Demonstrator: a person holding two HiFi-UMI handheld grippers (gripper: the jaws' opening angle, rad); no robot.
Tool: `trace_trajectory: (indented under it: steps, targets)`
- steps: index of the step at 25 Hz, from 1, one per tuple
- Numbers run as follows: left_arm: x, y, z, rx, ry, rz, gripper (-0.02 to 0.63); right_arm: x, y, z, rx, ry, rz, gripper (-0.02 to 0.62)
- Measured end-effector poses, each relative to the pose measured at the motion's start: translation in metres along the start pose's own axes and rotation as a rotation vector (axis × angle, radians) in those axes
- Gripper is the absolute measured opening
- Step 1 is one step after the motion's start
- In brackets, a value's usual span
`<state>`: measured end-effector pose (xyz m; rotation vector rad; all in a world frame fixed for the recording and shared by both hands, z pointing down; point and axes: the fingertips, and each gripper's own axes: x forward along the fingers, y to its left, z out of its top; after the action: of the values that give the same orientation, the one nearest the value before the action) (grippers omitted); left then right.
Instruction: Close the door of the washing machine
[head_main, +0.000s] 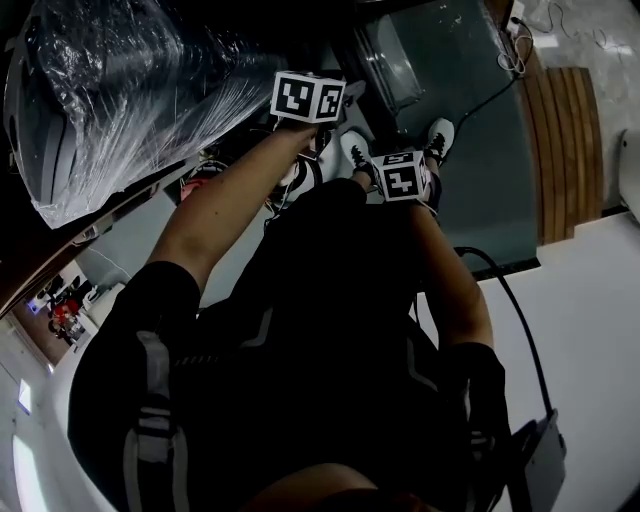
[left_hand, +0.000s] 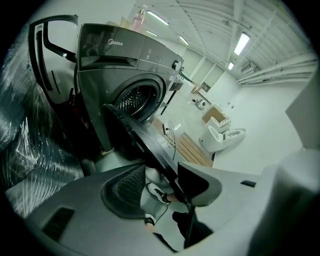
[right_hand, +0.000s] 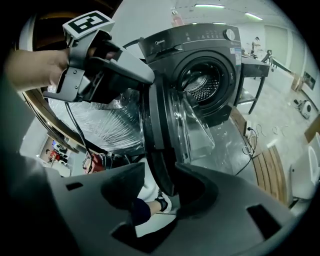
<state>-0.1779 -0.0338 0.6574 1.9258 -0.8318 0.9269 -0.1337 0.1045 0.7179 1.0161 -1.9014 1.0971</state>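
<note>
The dark washing machine (left_hand: 130, 65) stands with its drum (right_hand: 202, 82) exposed and its round door (right_hand: 165, 130) swung out. The door shows edge-on in both gripper views. My left gripper (left_hand: 162, 187) is open, and the door's black rim (left_hand: 150, 150) runs between its jaws, close to the right one. In the right gripper view the left gripper (right_hand: 142, 80) sits at the door's upper rim. My right gripper (right_hand: 160, 187) is open lower down, its jaws on either side of the door's bottom rim with gaps. In the head view only their marker cubes (head_main: 308, 97) (head_main: 405, 175) show above the door (head_main: 385, 60).
A bulky thing wrapped in clear plastic (head_main: 120, 100) stands close on the left of the machine. A wooden slat platform (head_main: 565, 140) and a cable (right_hand: 250, 137) lie on the floor at the right. A pink bottle (left_hand: 138, 17) stands on the machine. The person's shoes (head_main: 355, 150) are below the grippers.
</note>
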Motion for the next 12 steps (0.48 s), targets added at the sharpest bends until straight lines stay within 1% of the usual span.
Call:
trace_trajectory:
  steps: [4, 6, 7, 9, 11, 12]
  targets:
    - [-0.007, -0.006, 0.002, 0.07, 0.007, -0.009, 0.192, 0.01, -0.002, 0.002, -0.027, -0.001, 0.0, 0.196]
    - [-0.013, -0.009, 0.003, 0.146, 0.015, -0.014, 0.192, 0.016, -0.002, 0.003, -0.048, -0.01, -0.014, 0.192]
    - [-0.016, -0.009, 0.005, 0.214, 0.026, -0.013, 0.19, 0.019, -0.002, 0.004, -0.062, -0.007, -0.025, 0.185]
    - [-0.023, -0.008, 0.01, 0.4, 0.056, 0.002, 0.19, 0.021, -0.002, 0.005, -0.087, 0.011, -0.044, 0.179]
    - [-0.029, -0.001, 0.017, 0.577, 0.072, 0.033, 0.191, 0.022, -0.001, 0.005, -0.096, 0.017, -0.044, 0.167]
    - [-0.03, 0.001, 0.021, 0.646, 0.073, 0.046, 0.191, 0.022, 0.0, 0.005, -0.09, 0.018, -0.039, 0.166]
